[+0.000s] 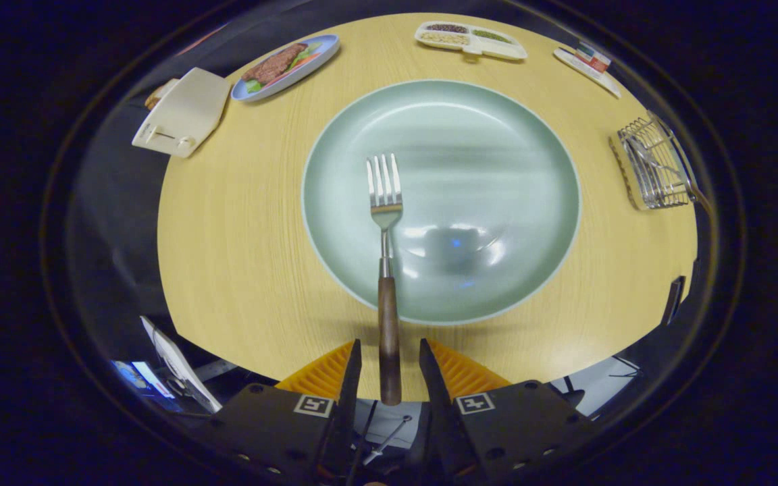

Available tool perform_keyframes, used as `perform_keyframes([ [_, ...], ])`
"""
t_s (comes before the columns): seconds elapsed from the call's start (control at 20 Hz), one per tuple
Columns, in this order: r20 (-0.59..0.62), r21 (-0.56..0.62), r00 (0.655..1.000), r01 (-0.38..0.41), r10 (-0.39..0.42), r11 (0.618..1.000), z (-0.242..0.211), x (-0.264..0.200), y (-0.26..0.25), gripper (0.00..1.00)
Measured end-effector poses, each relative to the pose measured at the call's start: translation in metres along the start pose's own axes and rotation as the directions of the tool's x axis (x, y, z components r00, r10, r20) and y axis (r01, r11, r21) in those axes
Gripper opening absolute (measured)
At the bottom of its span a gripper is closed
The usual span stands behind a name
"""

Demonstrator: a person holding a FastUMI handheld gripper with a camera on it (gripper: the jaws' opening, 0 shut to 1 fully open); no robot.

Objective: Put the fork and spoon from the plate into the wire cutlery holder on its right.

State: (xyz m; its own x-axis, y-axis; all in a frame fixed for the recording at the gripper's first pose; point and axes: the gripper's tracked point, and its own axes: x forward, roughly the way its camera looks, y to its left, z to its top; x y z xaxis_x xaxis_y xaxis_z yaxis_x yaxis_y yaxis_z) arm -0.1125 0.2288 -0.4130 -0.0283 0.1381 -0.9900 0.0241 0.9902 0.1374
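A fork (385, 202) with a brown wooden handle (389, 337) lies with its tines on the pale green plate (497, 135), its handle reaching back over the plate's near rim towards me. My gripper (390, 347) is open. The end of the handle sits between the two fingers with a gap on each side, so neither finger presses on it. The wire cutlery holder (656, 169) stands on the table to the right of the plate, and a thin utensil handle (698, 194) sticks out of it.
The round wooden table (240, 236) also carries a white toaster-like box (183, 111) and a blue dish of food (288, 66) at the far left. A white divided tray (470, 39) and a small white tray (588, 67) sit at the far side.
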Motion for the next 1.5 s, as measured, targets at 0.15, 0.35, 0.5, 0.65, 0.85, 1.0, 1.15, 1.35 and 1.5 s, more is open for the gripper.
perform_keyframes([
  [0.15, -0.024, 0.005, 1.0, 0.001, -0.001, 1.0, -0.004, -0.003, 0.002, 0.17],
  [0.35, -0.014, -0.015, 1.0, -0.017, 0.017, 1.0, 0.0, -0.006, -0.001, 0.01],
  [0.5, -0.017, -0.013, 0.999, -0.036, 0.036, 0.999, 0.001, -0.013, 0.002, 0.01],
  [0.65, -0.017, -0.006, 0.998, -0.06, 0.06, 0.998, 0.001, -0.026, 0.002, 0.0],
  [0.85, -0.018, 0.016, 0.994, -0.104, 0.104, 0.994, 0.001, -0.052, -0.002, 0.0],
  [1.0, -0.01, 0.012, 0.991, -0.135, 0.135, 0.991, 0.003, -0.073, -0.008, 0.0],
  [1.15, -0.004, -0.003, 0.989, -0.148, 0.148, 0.989, 0.004, -0.096, -0.021, 0.01],
  [1.35, 0.01, -0.004, 0.986, -0.164, 0.164, 0.986, 0.007, -0.127, -0.038, 0.0],
  [1.5, 0.026, 0.005, 0.986, -0.163, 0.163, 0.987, 0.011, -0.153, -0.059, 0.0],
])
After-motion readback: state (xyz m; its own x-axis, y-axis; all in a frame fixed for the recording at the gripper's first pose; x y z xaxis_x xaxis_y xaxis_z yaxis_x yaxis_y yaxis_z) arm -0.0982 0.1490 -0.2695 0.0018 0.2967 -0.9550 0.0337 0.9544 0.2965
